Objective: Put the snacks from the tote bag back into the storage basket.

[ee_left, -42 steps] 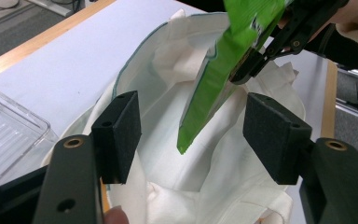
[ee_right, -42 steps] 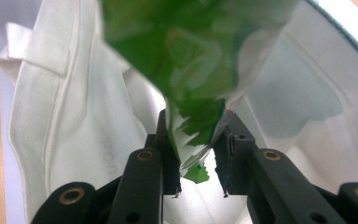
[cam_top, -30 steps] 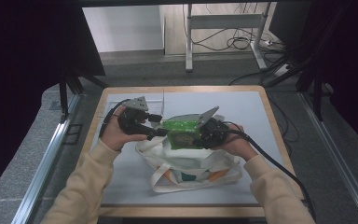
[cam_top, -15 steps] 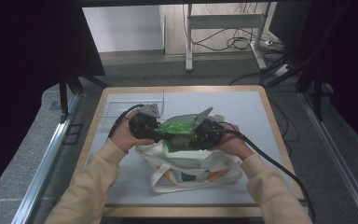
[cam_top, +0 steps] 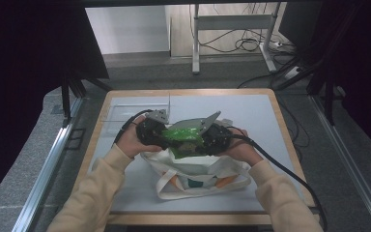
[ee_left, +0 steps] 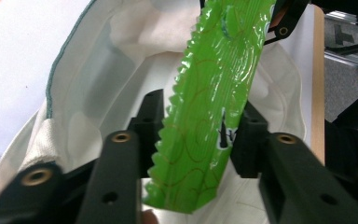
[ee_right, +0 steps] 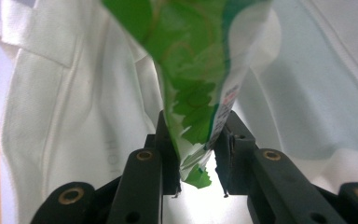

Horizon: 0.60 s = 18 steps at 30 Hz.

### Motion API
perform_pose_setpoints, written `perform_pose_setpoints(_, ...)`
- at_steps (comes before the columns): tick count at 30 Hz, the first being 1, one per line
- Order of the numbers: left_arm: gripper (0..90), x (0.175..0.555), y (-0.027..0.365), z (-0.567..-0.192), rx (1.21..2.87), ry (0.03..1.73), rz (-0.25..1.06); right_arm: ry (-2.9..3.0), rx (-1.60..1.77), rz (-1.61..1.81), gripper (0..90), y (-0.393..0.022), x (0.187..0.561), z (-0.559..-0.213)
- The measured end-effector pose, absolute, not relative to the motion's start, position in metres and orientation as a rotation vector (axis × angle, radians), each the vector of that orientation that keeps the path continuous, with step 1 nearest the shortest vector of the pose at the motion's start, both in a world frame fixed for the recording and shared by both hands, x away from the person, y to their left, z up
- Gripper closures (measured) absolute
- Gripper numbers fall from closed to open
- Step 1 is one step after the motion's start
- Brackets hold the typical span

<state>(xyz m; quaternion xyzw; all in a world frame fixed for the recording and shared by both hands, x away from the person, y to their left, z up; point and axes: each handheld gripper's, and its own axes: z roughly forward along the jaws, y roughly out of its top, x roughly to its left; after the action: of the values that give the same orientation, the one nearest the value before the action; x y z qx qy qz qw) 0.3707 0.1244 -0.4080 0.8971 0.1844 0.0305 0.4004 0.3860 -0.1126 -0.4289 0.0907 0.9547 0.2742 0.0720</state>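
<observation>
A shiny green snack packet (cam_top: 186,137) hangs level over the open mouth of a white tote bag (cam_top: 198,169), held between both grippers. My left gripper (cam_top: 166,137) has just been closing, and its jaws now press on the packet (ee_left: 209,116) from both sides at its serrated end (ee_left: 198,126). My right gripper (cam_top: 206,140) is shut on the other end, its pads (ee_right: 223,140) pinching the packet (ee_right: 191,70) at the seal (ee_right: 193,135). Below the jaws lies the bag's white cloth (ee_left: 98,70) (ee_right: 74,93).
The bag lies on a pale mat on the wood-rimmed table (cam_top: 251,106), near the front edge. Something orange (cam_top: 224,181) shows inside the bag. Cables trail from both grippers. Dark curtains and a metal frame flank the table.
My left hand has moved right to the packet and its jaws have closed on the packet's left end. The right gripper has kept its grip and stayed in place.
</observation>
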Motion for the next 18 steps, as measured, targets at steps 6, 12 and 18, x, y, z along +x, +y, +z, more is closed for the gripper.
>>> perform_pose_setpoints(6,71.5,0.370,0.126,-0.407,2.267,0.464,0.093,2.868,0.279,0.847,70.7,-0.115,0.386,-0.427)
perform_pose_setpoints(12,74.2,0.369,0.131,-0.403,2.255,0.473,0.097,2.857,0.364,0.930,53.4,-0.119,0.381,-0.426)
perform_pose_setpoints(18,74.3,0.369,0.142,-0.401,2.226,0.498,0.106,2.781,0.511,1.102,37.1,-0.139,0.376,-0.422)
